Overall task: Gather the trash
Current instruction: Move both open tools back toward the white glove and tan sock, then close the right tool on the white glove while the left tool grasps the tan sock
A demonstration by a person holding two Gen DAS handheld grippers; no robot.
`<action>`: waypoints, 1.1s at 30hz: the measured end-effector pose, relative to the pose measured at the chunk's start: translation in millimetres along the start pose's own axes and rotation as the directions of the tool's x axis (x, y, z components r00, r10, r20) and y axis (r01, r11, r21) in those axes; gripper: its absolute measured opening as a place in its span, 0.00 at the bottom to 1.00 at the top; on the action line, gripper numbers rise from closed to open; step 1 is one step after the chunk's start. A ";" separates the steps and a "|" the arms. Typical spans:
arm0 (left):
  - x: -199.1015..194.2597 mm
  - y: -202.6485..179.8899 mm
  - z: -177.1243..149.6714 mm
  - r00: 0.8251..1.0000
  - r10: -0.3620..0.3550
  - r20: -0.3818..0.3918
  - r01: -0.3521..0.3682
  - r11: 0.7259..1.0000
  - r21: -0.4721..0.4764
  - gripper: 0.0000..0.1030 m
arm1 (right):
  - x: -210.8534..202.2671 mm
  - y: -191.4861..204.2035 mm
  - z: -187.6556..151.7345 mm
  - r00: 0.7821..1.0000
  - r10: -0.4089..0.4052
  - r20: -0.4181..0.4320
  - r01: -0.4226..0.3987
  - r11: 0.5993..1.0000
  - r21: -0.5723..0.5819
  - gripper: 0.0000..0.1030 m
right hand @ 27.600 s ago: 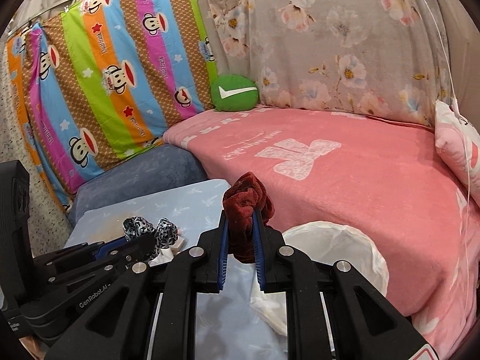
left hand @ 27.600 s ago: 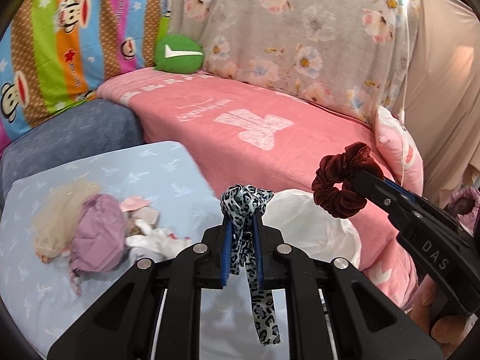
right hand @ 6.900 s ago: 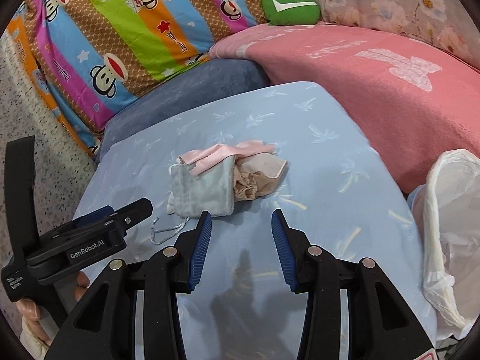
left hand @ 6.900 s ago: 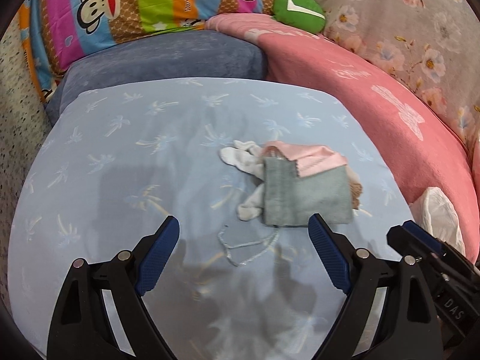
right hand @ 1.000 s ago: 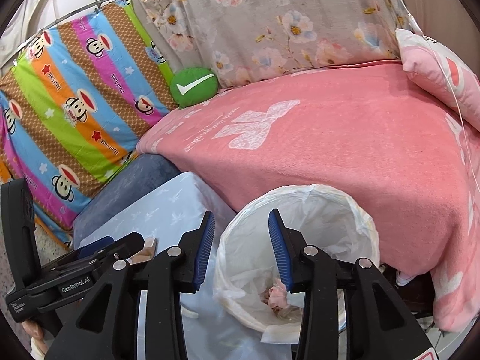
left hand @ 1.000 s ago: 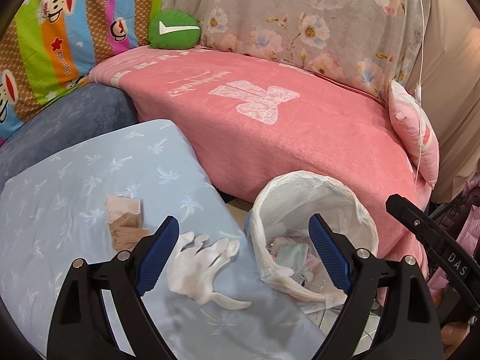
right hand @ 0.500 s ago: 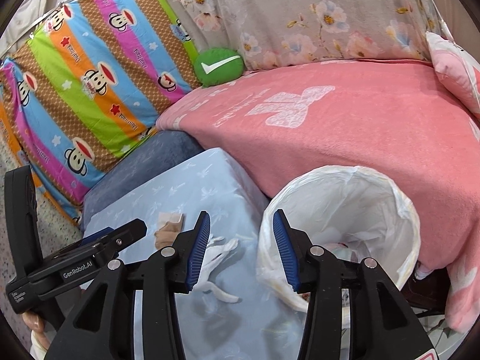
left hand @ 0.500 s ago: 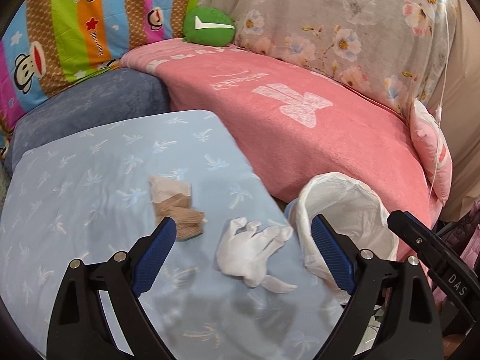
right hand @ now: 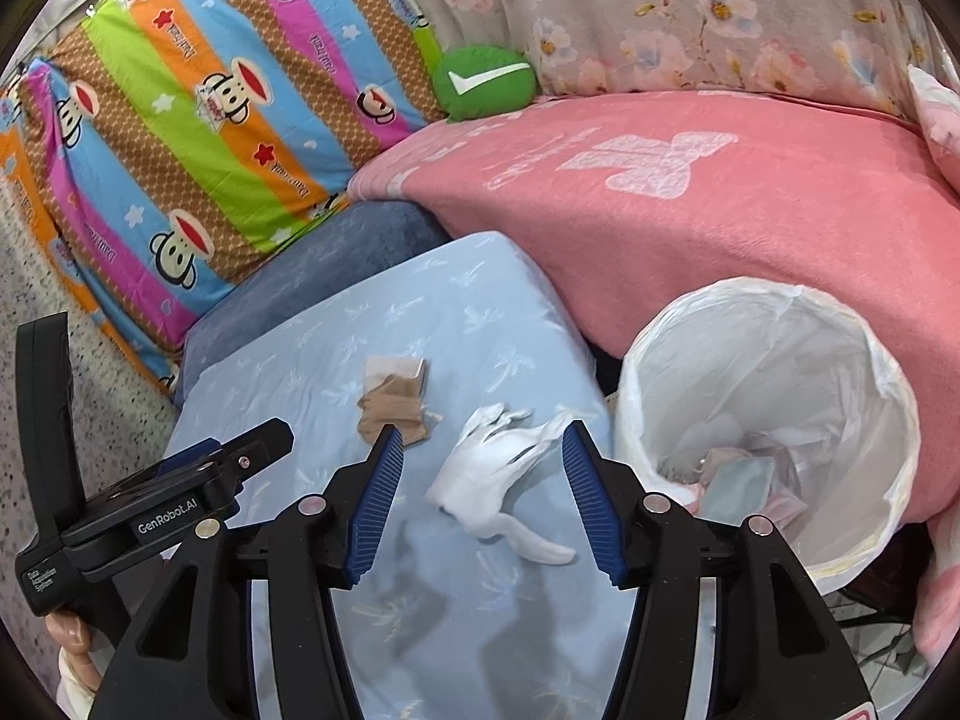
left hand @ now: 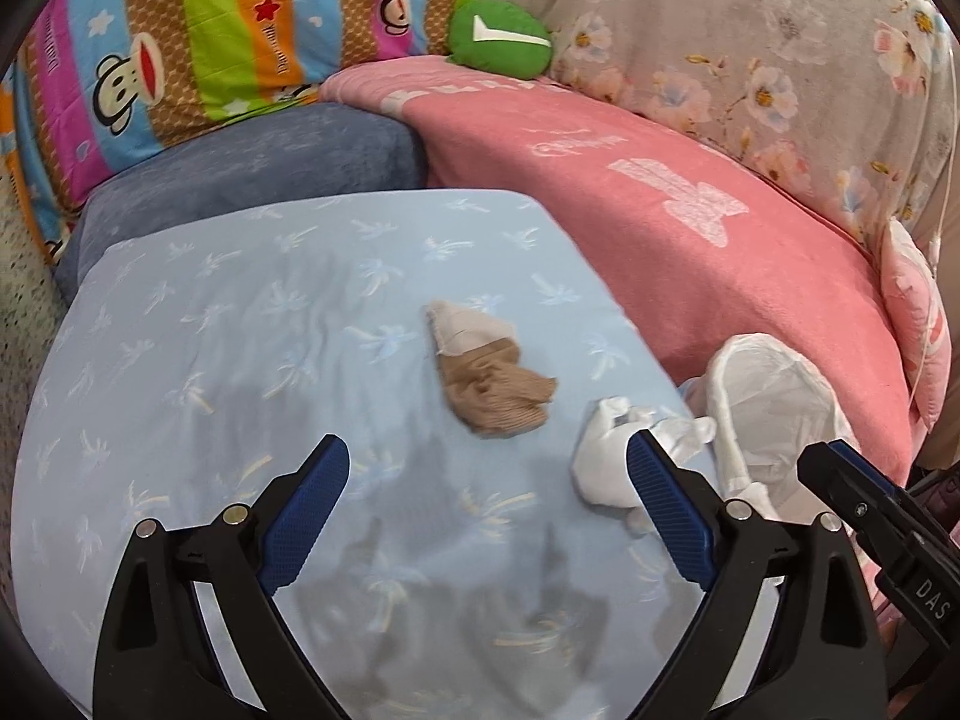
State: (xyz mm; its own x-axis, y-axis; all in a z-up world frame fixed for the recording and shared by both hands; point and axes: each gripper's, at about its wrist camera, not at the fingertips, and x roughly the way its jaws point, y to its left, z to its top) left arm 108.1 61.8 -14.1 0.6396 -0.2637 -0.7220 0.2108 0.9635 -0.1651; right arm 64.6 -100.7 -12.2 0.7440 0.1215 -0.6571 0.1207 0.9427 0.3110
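A crumpled white glove (right hand: 486, 480) (left hand: 606, 456) lies on the light blue cloth-covered table (left hand: 240, 330) (right hand: 480, 282) near its right edge. A tan sock with a pale cuff (left hand: 486, 369) (right hand: 393, 399) lies beside it toward the middle. My right gripper (right hand: 480, 462) hangs above the glove, its jaws opening, nothing pressed between them. My left gripper (left hand: 486, 480) stands wide open over the table in front of the sock, empty. The white-lined trash bin (right hand: 774, 420) (left hand: 774, 408) stands off the table's right edge with discarded cloth items inside.
A pink blanket (left hand: 690, 210) covers the sofa behind the bin, with a green cushion (left hand: 501, 42) at the back. A dark blue cushion (left hand: 240, 174) sits behind the table. A hand (right hand: 72, 636) holds the left gripper body at the lower left.
Both grippers swung left from the bin to over the table. The sock and glove now lie in front of them. The right jaws have spread wider.
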 end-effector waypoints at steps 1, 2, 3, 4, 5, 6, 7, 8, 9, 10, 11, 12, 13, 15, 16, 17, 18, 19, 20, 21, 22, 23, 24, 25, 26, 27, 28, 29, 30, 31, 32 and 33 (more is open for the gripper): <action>1.0 4.4 -1.4 1.000 0.008 -0.004 -0.008 1.000 -0.006 0.87 | 3.2 2.6 -2.3 1.000 0.000 -0.009 0.000 1.000 -0.003 0.57; 2.1 9.1 -3.0 1.000 0.015 -0.007 -0.015 1.000 -0.014 0.87 | 7.0 4.9 -3.9 1.000 -0.001 -0.019 0.001 1.000 -0.007 0.57; 3.1 13.5 -4.7 1.000 0.022 -0.010 -0.022 1.000 -0.022 0.87 | 11.3 7.4 -5.8 1.000 -0.002 -0.030 0.001 1.000 -0.011 0.57; 4.1 17.5 -6.2 1.000 0.029 -0.012 -0.029 0.999 -0.028 0.87 | 14.0 10.7 -8.1 0.999 -0.003 -0.038 0.002 1.000 -0.014 0.58; 5.0 21.0 -7.4 0.999 0.034 -0.015 -0.035 0.999 -0.033 0.87 | 17.5 12.9 -9.9 0.999 -0.004 -0.047 0.003 1.000 -0.018 0.58; 6.1 24.3 -8.4 0.999 0.038 -0.018 -0.039 0.999 -0.036 0.87 | 20.8 15.5 -11.4 0.998 -0.004 -0.055 0.003 1.000 -0.022 0.58; 7.2 26.3 -9.4 0.999 0.041 -0.020 -0.041 0.998 -0.038 0.87 | 24.5 17.7 -13.3 0.998 -0.006 -0.062 0.005 1.000 -0.026 0.60; 8.8 29.2 -10.2 0.999 0.045 -0.024 -0.046 0.998 -0.041 0.87 | 28.6 19.4 -15.2 0.998 -0.008 -0.070 0.006 1.000 -0.028 0.61; 10.1 31.6 -10.9 0.999 0.047 -0.028 -0.048 0.998 -0.044 0.87 | 32.9 21.3 -16.5 0.997 -0.010 -0.078 0.007 0.999 -0.031 0.62; 11.1 33.2 -11.4 0.998 0.047 -0.030 -0.049 0.998 -0.046 0.87 | 37.5 22.9 -18.5 0.996 -0.011 -0.088 0.008 0.999 -0.033 0.62; 12.6 35.7 -11.9 0.998 0.047 -0.034 -0.049 0.998 -0.049 0.87 | 41.3 23.6 -20.2 0.995 -0.012 -0.096 0.009 0.999 -0.035 0.62; 14.4 36.9 -12.0 0.998 0.049 -0.037 -0.051 0.997 -0.050 0.87 | 45.6 24.6 -22.0 0.994 -0.015 -0.104 0.011 0.999 -0.037 0.62; 16.0 38.5 -12.3 0.998 0.050 -0.039 -0.052 0.997 -0.050 0.87 | 50.2 25.2 -23.8 0.993 -0.018 -0.113 0.013 0.999 -0.039 0.62; 19.7 41.7 -12.4 0.998 0.052 -0.045 -0.054 0.997 -0.050 0.87 | 58.6 25.4 -26.4 0.992 -0.024 -0.128 0.019 0.999 -0.042 0.62; 21.5 43.2 -12.3 0.998 0.052 -0.048 -0.055 0.997 -0.052 0.87 | 63.1 25.3 -27.6 0.990 -0.028 -0.135 0.022 0.999 -0.042 0.62; 22.9 44.2 -12.4 0.997 0.052 -0.049 -0.055 0.997 -0.053 0.87 | 67.3 24.9 -28.8 0.989 -0.031 -0.143 0.025 0.999 -0.042 0.62; 24.9 45.2 -12.5 0.997 0.053 -0.052 -0.056 0.997 -0.053 0.87 | 71.3 24.4 -29.7 0.988 -0.034 -0.149 0.028 0.999 -0.041 0.62; 27.2 46.3 -12.6 0.997 0.054 -0.055 -0.057 0.997 -0.054 0.88 | 75.6 23.9 -30.4 0.987 -0.037 -0.155 0.031 0.999 -0.040 0.62; 29.0 47.1 -12.8 0.997 0.054 -0.059 -0.057 0.997 -0.055 0.88 | 81.0 24.4 -31.2 0.986 -0.041 -0.163 0.035 0.999 -0.040 0.62; 31.4 48.0 -13.2 0.997 0.054 -0.064 -0.057 0.997 -0.057 0.88 | 84.8 23.8 -32.1 0.985 -0.044 -0.169 0.038 0.998 -0.041 0.62; 33.4 48.5 -13.6 0.996 0.053 -0.068 -0.057 0.997 -0.058 0.88 | 89.3 23.2 -33.3 0.983 -0.048 -0.176 0.041 0.998 -0.041 0.62; 35.9 49.6 -13.7 0.996 0.051 -0.072 -0.056 0.997 -0.060 0.88 | 93.7 22.6 -33.3 0.982 -0.050 -0.183 0.043 0.998 -0.042 0.62; 37.7 49.8 -13.7 0.996 0.051 -0.075 -0.056 0.997 -0.060 0.88 | 98.1 22.4 -33.8 0.981 -0.054 -0.188 0.046 0.998 -0.043 0.62; 39.5 49.4 -13.3 0.996 0.052 -0.077 -0.056 0.997 -0.059 0.88 | 102.0 22.4 -34.2 0.980 -0.058 -0.192 0.050 0.998 -0.045 0.62; 41.9 49.5 -12.8 0.996 0.052 -0.079 -0.056 0.997 -0.056 0.88 | 105.4 22.3 -33.9 0.979 -0.061 -0.195 0.053 0.998 -0.046 0.62; 43.8 49.0 -11.9 0.995 0.051 -0.081 -0.055 0.997 -0.054 0.88 | 109.1 22.1 -33.3 0.979 -0.065 -0.196 0.056 0.997 -0.047 0.62; 46.0 48.8 -10.7 0.995 0.048 -0.083 -0.052 0.997 -0.053 0.88 | 111.7 21.5 -33.1 0.978 -0.067 -0.197 0.059 0.997 -0.047 0.62; 47.8 48.0 -9.3 0.995 0.046 -0.084 -0.051 0.997 -0.052 0.88 | 114.1 20.3 -32.3 0.978 -0.068 -0.197 0.060 0.997 -0.048 0.62; 50.2 47.3 -7.5 0.995 0.044 -0.085 -0.048 0.998 -0.051 0.88 | 117.5 20.6 -31.2 0.978 -0.072 -0.197 0.063 0.997 -0.048 0.62; 52.8 46.0 -5.6 0.996 0.040 -0.085 -0.045 0.998 -0.051 0.88 | 120.0 20.0 -30.5 0.977 -0.075 -0.197 0.066 0.997 -0.048 0.62; 55.4 43.8 -4.2 0.996 0.037 -0.086 -0.041 0.998 -0.050 0.88 | 122.2 18.9 -29.8 0.977 -0.076 -0.200 0.068 0.997 -0.047 0.62; 58.9 41.7 -1.9 0.996 0.034 -0.086 -0.038 0.998 -0.047 0.88 | 125.8 18.3 -28.6 0.976 -0.078 -0.202 0.070 0.997 -0.045 0.62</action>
State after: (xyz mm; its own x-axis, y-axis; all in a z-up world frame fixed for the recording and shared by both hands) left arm 153.2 86.5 -64.8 0.5801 -0.2261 -0.7826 0.1514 0.9739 -0.1691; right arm 141.5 -59.3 -108.8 0.5840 0.1084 -0.8045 0.1425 0.9620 0.2330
